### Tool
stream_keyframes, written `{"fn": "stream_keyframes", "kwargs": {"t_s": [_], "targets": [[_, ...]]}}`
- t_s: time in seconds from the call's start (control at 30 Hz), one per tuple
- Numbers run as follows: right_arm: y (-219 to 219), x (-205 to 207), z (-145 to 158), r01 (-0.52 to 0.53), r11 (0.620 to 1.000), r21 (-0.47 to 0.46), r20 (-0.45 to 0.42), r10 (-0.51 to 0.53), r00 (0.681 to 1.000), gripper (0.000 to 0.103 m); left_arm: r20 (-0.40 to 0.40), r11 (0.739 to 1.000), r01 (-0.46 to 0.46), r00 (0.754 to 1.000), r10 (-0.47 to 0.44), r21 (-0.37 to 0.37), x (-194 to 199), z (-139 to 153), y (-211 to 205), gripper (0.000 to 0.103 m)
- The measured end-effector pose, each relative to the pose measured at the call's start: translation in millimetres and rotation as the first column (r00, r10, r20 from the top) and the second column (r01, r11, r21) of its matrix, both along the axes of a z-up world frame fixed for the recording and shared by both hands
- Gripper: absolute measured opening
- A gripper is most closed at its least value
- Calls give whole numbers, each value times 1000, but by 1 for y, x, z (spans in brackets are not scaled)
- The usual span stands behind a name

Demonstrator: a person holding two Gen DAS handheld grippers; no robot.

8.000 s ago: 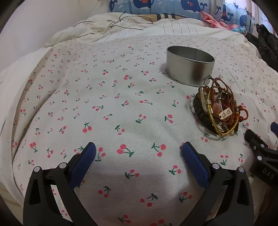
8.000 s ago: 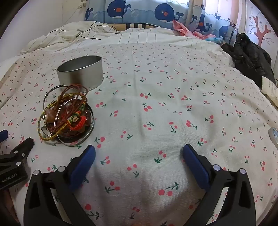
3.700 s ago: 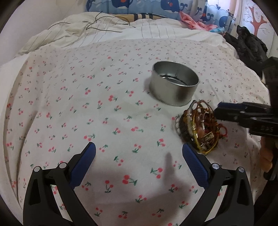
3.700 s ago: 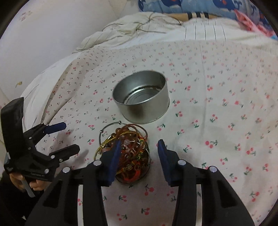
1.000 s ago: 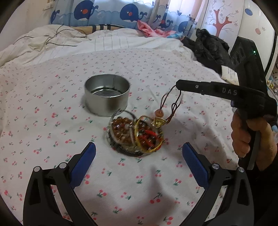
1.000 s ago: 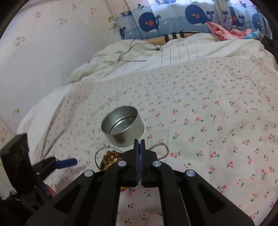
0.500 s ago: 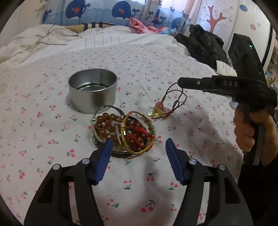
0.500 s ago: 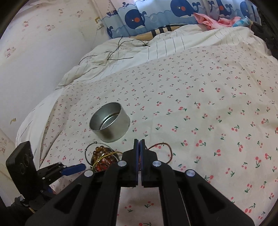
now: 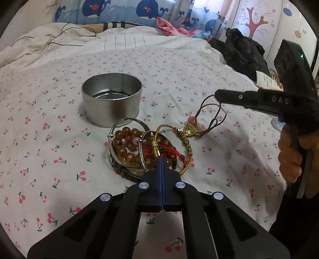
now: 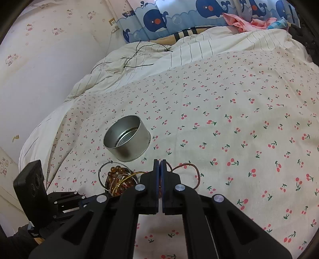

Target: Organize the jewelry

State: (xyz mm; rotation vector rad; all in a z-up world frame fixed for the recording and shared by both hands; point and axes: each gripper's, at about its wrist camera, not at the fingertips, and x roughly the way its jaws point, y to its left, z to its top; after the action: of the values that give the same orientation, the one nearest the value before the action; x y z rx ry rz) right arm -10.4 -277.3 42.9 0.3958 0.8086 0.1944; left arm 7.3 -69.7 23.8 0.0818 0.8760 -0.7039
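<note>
A pile of bracelets [image 9: 137, 147] with amber beads, a silver bangle and red and gold cords lies on the cherry-print bedspread [image 9: 49, 139]. An open round silver tin [image 9: 111, 103] stands just behind it. My left gripper [image 9: 161, 161] is shut at the near edge of the pile, on its cords. My right gripper [image 10: 159, 162] is shut on a brown cord bracelet [image 9: 211, 119] with a pink bead and gold charm, held up to the right of the pile. The tin [image 10: 126, 138] and the pile [image 10: 119, 179] also show in the right wrist view.
Rumpled striped bedding [image 9: 59, 45] with a black cable lies at the back. Black clothing [image 9: 243, 51] is piled at the far right. A white wall [image 10: 39, 69] runs along the bed's left side. Whale-print fabric [image 10: 179, 18] hangs behind.
My left gripper has shut and moved in onto the near edge of the pile. My right gripper still holds the brown cord bracelet, pulled out to the right of the pile.
</note>
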Motion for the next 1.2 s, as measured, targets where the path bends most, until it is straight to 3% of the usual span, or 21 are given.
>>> {"fn": "stream_keyframes", "kwargs": {"t_s": [0.2, 0.33, 0.4, 0.47, 0.53, 0.67, 0.9, 1.2], "targets": [[0, 0, 2, 7, 1000, -2, 6, -7, 1000, 3, 38, 999, 32, 999, -30, -42, -7, 11, 0, 0], [0, 0, -1, 0, 1000, 2, -4, 0, 1000, 3, 15, 1000, 16, 1000, -16, -16, -3, 6, -2, 0], [2, 1, 0, -7, 1000, 2, -5, 7, 1000, 3, -11, 1000, 3, 1000, -3, -6, 2, 1, -3, 8], [4, 0, 0, -14, 1000, 2, -2, 14, 1000, 3, 4, 1000, -27, 1000, 27, 7, 5, -1, -4, 40], [4, 0, 0, -16, 1000, 2, -3, 16, 1000, 3, 17, 999, -52, 998, 52, 2, 7, 0, -4, 51], [3, 0, -2, -16, 1000, 4, -7, 16, 1000, 3, -3, 998, -57, 998, 57, -5, 12, -3, -8, 51], [2, 0, -2, -16, 1000, 8, -10, 16, 1000, 3, 34, 999, -41, 999, 42, -33, 9, 4, -12, 51], [3, 0, -3, -17, 1000, 8, -18, 17, 1000, 3, 5, 999, -40, 999, 40, -29, 13, -1, -15, 31]]}}
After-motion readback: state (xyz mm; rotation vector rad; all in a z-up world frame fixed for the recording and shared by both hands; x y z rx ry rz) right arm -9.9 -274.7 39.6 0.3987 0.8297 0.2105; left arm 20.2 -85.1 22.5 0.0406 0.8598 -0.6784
